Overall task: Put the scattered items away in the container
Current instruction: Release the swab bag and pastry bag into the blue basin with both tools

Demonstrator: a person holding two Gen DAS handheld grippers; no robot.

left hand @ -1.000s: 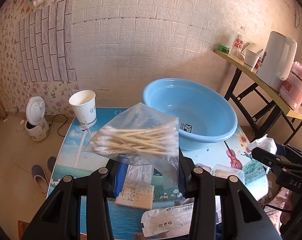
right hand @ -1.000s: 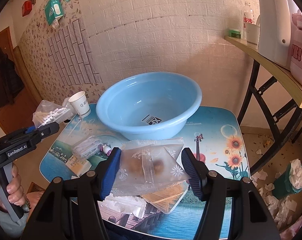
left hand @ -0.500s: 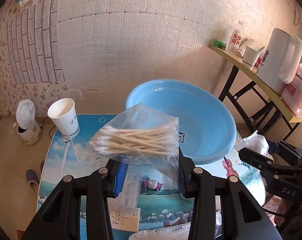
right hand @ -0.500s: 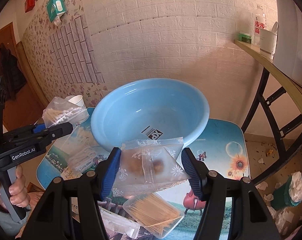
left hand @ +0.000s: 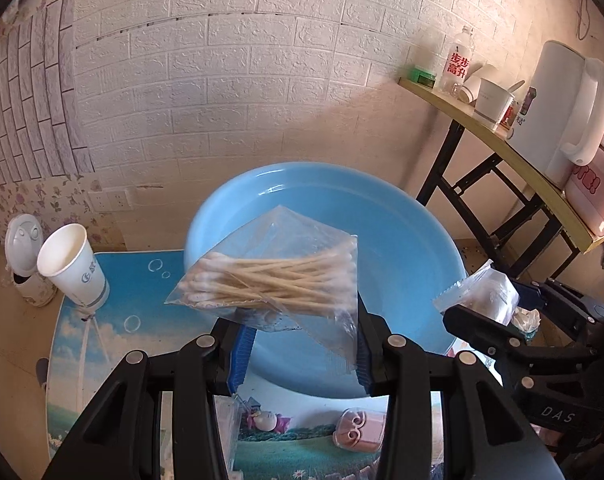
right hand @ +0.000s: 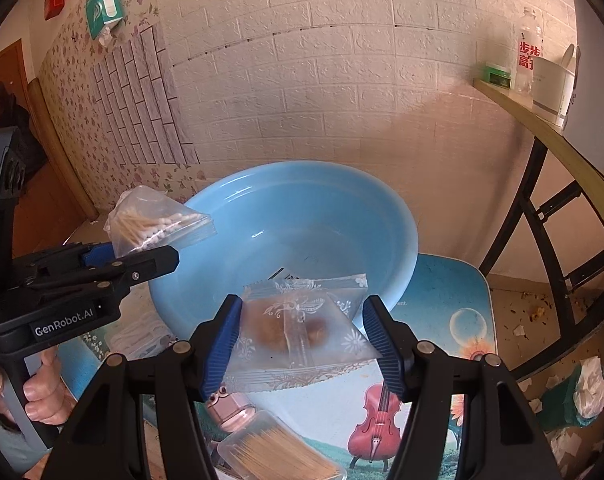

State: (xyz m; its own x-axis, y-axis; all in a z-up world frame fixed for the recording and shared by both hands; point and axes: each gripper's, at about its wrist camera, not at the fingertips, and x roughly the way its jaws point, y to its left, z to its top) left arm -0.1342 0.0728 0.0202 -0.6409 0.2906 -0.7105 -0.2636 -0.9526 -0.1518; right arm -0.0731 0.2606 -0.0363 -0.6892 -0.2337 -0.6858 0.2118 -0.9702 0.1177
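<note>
The left gripper is clamped on the bag of cotton swabs, long sticks lying sideways, just over the near rim of the blue basin. The right gripper squeezes a snack packet, also at the basin's near edge

A clear bag of cotton swabs hangs over the near rim of the round light-blue basin, its sticks lying roughly level. A translucent patterned packet with two brown lumps is held above the basin's near edge, tilted slightly.
</note>
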